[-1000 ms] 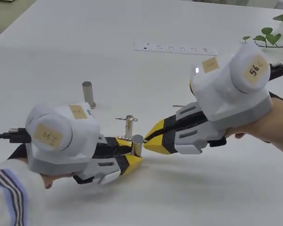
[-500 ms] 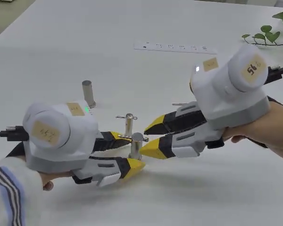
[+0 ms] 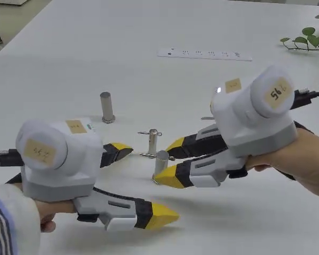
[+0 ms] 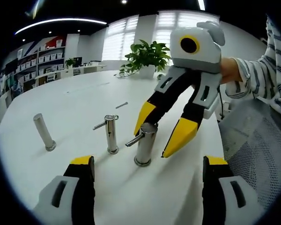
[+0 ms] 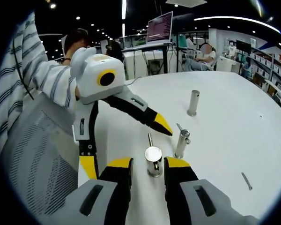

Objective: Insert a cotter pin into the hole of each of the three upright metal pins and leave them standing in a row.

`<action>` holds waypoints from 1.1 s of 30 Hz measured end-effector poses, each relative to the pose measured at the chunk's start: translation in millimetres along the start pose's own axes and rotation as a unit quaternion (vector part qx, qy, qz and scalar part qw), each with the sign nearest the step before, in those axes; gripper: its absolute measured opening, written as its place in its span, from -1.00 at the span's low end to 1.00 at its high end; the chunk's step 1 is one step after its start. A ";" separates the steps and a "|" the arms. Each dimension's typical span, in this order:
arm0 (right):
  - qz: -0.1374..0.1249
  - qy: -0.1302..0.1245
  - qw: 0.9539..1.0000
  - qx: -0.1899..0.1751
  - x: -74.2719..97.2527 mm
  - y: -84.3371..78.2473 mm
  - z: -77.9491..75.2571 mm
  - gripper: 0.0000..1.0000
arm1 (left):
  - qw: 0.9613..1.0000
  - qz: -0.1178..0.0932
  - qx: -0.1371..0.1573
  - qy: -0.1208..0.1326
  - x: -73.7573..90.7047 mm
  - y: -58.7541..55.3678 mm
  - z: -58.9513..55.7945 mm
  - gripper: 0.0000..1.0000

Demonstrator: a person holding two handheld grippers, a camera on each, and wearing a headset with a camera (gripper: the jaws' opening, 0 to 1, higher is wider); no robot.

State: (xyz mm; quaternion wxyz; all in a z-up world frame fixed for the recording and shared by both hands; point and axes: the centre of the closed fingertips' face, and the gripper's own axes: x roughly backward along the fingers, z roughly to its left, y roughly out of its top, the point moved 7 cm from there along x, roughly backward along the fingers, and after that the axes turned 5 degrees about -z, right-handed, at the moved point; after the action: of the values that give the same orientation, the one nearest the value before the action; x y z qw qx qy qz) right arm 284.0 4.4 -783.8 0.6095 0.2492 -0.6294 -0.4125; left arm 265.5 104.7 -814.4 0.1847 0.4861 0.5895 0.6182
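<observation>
Three upright metal pins stand on the white table (image 3: 69,58). The near pin (image 3: 161,162) carries a cotter pin (image 3: 148,155) through its hole, and so does the middle pin (image 3: 153,139). The far pin (image 3: 106,107) stands bare at the left. My right gripper (image 3: 167,163) is open, its yellow tips either side of the near pin (image 5: 153,159) without gripping it. My left gripper (image 3: 146,183) is wide open and holds nothing; the near pin (image 4: 145,143) stands just ahead of its tips. A loose cotter pin (image 3: 206,118) lies behind the right gripper.
A white power strip (image 3: 204,53) lies at the back of the table. A leafy plant (image 3: 303,40) sits at the back right corner. The person's striped sleeve (image 3: 5,223) is at the lower left.
My left gripper has let go of the near pin, opened wide and drawn back toward the person. My right gripper's jaws have parted at the near pin. The pins stay standing.
</observation>
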 end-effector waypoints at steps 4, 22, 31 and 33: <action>-0.005 -0.002 1.000 -0.002 -3.3 -0.7 -2.5 -0.45 | 1.000 -0.004 0.005 0.000 1.7 0.1 -1.3 0.99; -0.013 -0.005 1.000 -0.002 -14.0 -11.0 -9.1 -0.67 | 0.999 0.015 0.015 0.025 22.9 -10.5 14.4 0.99; -0.031 -0.002 0.999 0.026 -11.7 -12.9 -8.9 -0.71 | 0.999 0.020 0.005 0.046 30.9 -10.5 19.1 0.97; -0.030 0.001 0.999 0.029 -10.4 -12.9 -9.8 -0.71 | 0.999 0.021 0.005 0.046 31.9 -10.1 17.9 0.98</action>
State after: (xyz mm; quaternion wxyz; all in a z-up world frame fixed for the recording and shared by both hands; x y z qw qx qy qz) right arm 292.5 3.8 -801.1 0.5901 0.2863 -0.6327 -0.4117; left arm 262.1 142.6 -814.4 0.1416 0.4704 0.5898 0.6410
